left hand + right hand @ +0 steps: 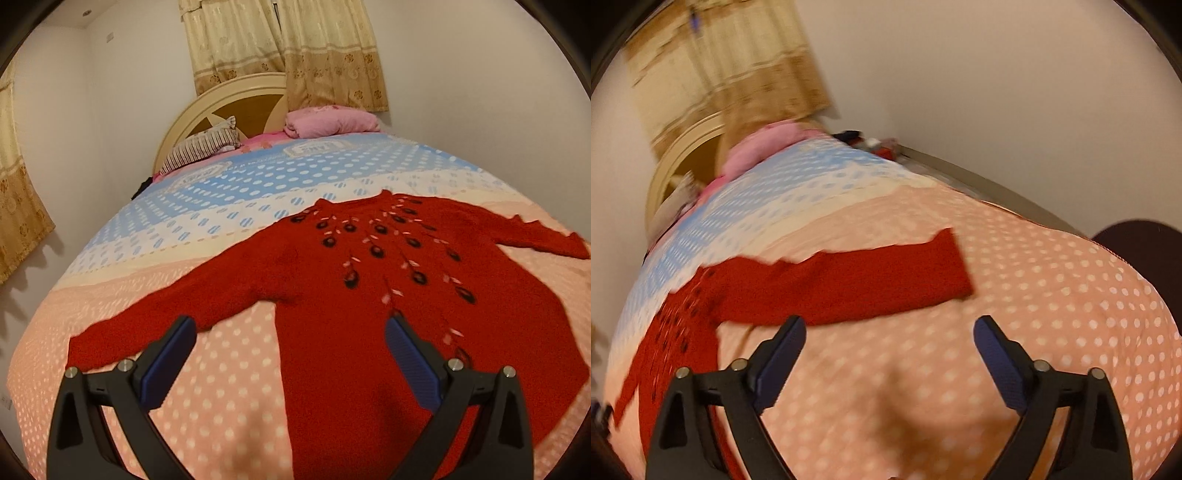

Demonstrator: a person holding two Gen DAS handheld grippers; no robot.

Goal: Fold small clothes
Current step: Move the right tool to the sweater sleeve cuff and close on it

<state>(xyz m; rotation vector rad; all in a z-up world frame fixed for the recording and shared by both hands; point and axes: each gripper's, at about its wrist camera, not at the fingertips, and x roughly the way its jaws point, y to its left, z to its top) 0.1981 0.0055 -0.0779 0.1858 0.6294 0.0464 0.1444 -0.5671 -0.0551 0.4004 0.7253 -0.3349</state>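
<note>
A small red knitted sweater [332,280] with dark and pink flower trim lies spread flat on the dotted bedspread [229,387], sleeves out to both sides. My left gripper [291,325] hovers open over the spot where its left sleeve [147,325] meets the body, nothing between the blue pads. In the right wrist view the other sleeve [849,284] stretches across the spread just beyond my right gripper [890,325], which stands open over bare cover. This view is blurred.
At the head of the bed are a striped pillow [203,146], a folded pink blanket [328,122], a rounded headboard [221,107] and curtains [288,48]. Small items [875,142] lie at the bed's far edge by the wall. A dark rounded object [1137,240] sits beyond the right edge.
</note>
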